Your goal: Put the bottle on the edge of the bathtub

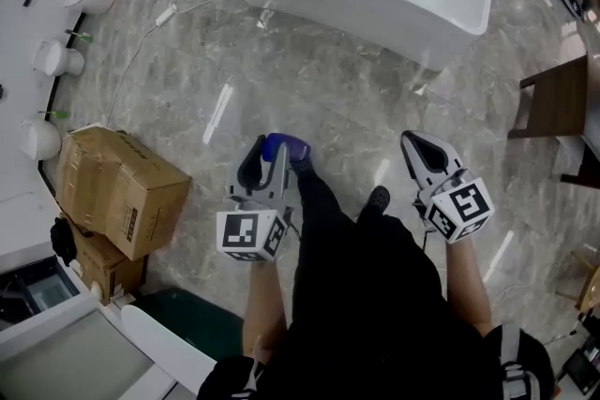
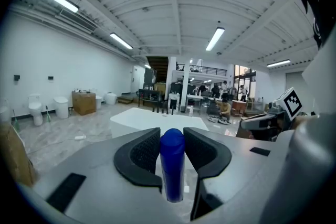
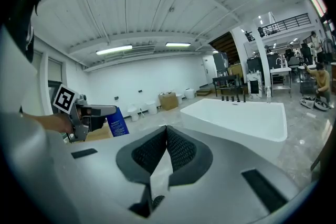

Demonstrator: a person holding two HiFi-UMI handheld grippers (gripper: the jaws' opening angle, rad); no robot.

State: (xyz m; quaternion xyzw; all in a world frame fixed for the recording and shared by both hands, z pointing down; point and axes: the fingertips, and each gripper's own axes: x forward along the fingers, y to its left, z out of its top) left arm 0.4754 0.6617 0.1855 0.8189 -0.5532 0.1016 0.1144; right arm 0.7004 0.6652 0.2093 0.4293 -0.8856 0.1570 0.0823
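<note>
1. A white bathtub (image 1: 337, 0) is standing at the top of the view on a grey marbled floor (image 1: 328, 94).
2. The left gripper (image 1: 266, 150) is clamping a blue bottle (image 1: 287, 148) between its jaws, well apart from the tub.
3. The right gripper (image 1: 412, 141) is hovering beside it, its dark jaws lying together with nothing showing between them.
4. Cardboard boxes (image 1: 117, 187) are sitting at the left, near white toilets (image 1: 56, 59) lining the wall.
5. Dark wooden furniture (image 1: 561, 98) is showing at the right edge.
6. The person's dark-clothed legs (image 1: 366, 286) are filling the lower middle.
</note>
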